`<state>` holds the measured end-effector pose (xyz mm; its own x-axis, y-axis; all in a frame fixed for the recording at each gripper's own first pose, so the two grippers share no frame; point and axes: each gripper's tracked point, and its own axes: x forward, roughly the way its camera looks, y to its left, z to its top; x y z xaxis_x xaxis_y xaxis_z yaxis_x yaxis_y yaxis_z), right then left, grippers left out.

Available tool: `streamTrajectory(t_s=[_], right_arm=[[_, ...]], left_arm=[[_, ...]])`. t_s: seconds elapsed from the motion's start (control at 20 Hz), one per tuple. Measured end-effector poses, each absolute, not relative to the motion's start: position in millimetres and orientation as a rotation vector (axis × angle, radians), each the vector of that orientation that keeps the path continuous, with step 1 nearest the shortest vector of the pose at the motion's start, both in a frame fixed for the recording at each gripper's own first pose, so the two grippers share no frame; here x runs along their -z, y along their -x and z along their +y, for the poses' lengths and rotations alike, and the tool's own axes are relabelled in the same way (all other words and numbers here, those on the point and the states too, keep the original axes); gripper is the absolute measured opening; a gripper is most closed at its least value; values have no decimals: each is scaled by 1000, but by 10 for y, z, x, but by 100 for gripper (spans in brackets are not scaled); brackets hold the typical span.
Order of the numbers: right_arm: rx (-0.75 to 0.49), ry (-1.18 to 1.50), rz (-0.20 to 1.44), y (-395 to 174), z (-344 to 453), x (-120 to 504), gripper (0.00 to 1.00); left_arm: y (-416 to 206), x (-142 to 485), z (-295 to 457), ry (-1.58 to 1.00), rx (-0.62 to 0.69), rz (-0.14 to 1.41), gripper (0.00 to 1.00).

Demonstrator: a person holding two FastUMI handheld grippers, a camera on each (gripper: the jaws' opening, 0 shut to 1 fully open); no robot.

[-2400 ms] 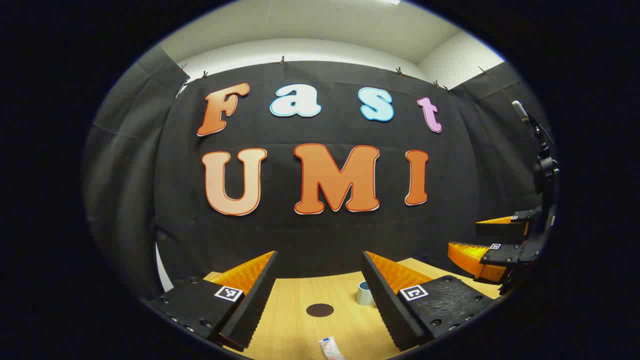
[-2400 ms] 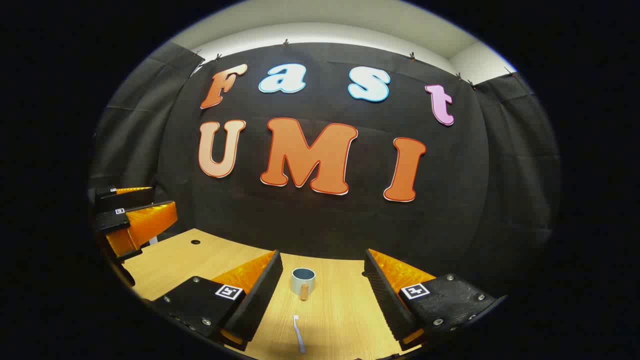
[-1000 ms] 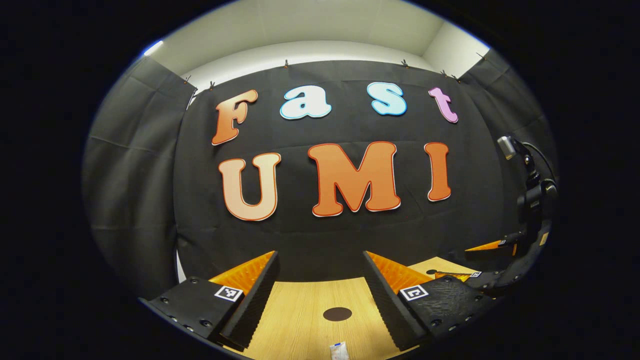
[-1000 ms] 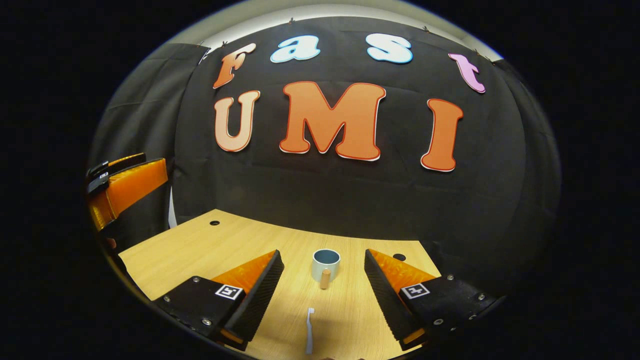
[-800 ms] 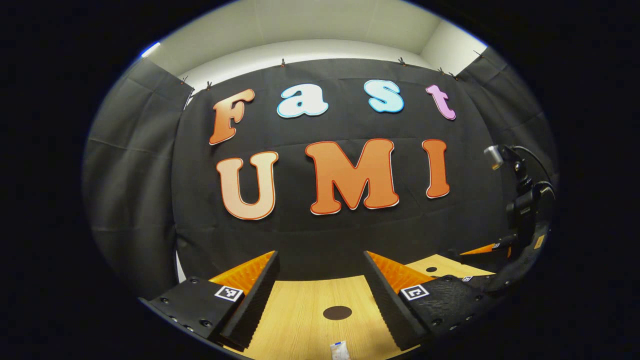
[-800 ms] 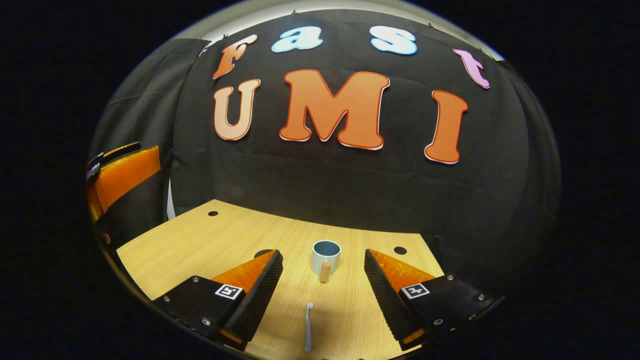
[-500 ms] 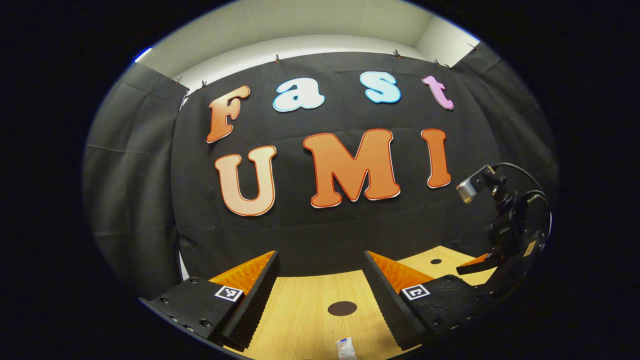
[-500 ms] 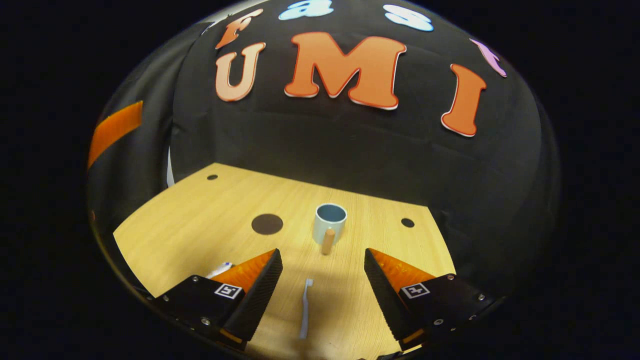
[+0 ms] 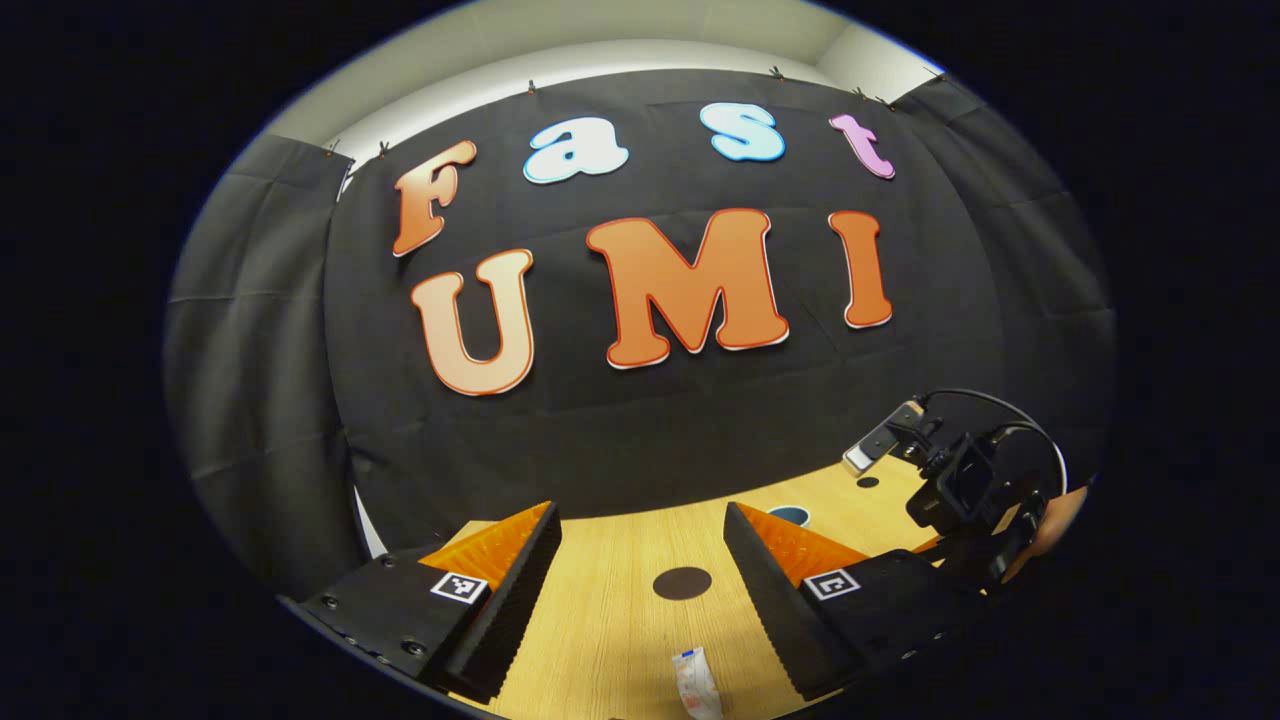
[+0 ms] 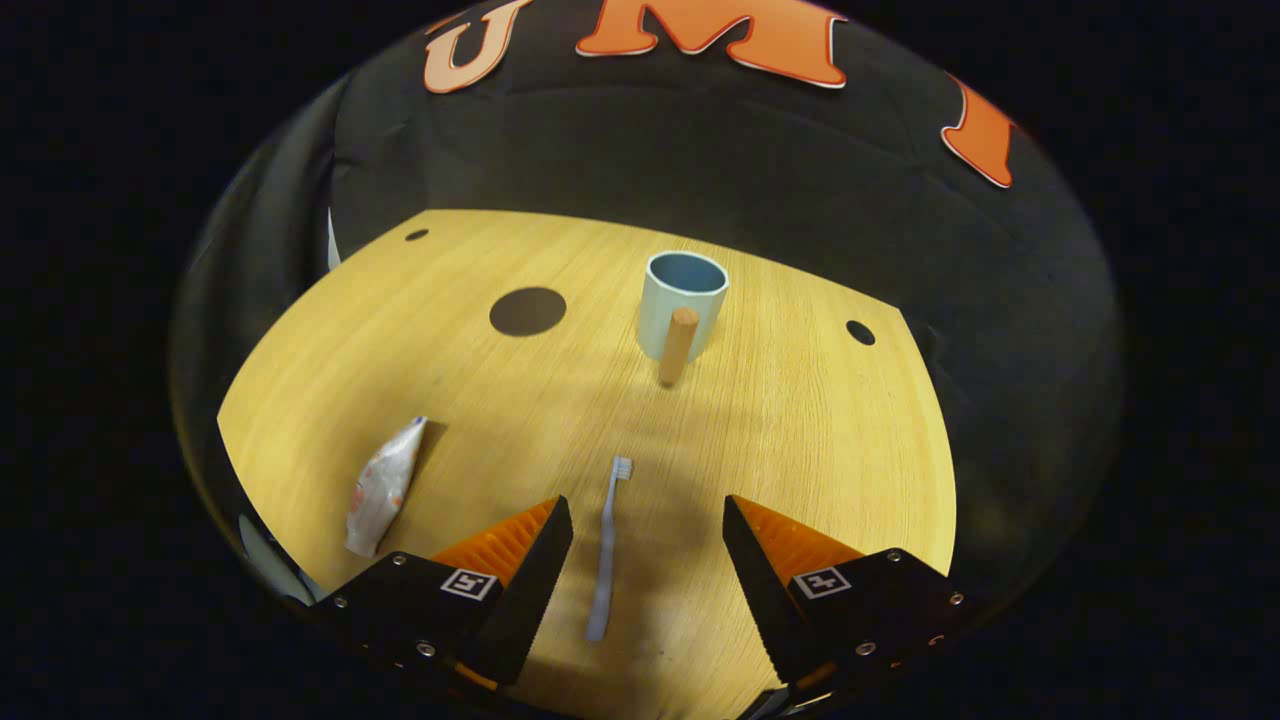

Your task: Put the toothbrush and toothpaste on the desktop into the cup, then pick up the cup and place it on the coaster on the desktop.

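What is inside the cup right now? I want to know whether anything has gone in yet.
The cup looks empty as far as its blue inner wall shows; its bottom is hidden by the rim. The toothbrush and toothpaste lie on the desktop.

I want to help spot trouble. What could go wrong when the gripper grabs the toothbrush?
The toothbrush lies flat and thin on the desk, so the open right gripper might slip off it or scrape the wood. The cup is narrow, so the brush could miss the opening or tip it.
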<state>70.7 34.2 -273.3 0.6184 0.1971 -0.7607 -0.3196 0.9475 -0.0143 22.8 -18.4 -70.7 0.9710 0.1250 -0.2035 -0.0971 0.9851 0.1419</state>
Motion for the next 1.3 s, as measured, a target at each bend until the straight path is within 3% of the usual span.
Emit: streamTrajectory(t_s=[0.4,0.65,0.7,0.75,0.95,1.3], right_arm=[[-396,178,1080,-624,196,2935,77],[-461,199,1160,-554,392,3106,56],[-474,207,1166,-533,440,3131,56],[-473,225,1166,-544,456,3147,47],[-412,223,1193,-567,492,3204,33],[-268,93,1278,-563,433,3231,32]], left_arm=[[48,866,-128,-126,-241,327,98],[347,977,-32,-109,-362,383,99],[380,991,-36,-114,-370,392,98],[405,1030,-19,-126,-373,405,98],[360,1096,63,-132,-344,420,99],[-27,1343,295,-64,-219,442,99]])
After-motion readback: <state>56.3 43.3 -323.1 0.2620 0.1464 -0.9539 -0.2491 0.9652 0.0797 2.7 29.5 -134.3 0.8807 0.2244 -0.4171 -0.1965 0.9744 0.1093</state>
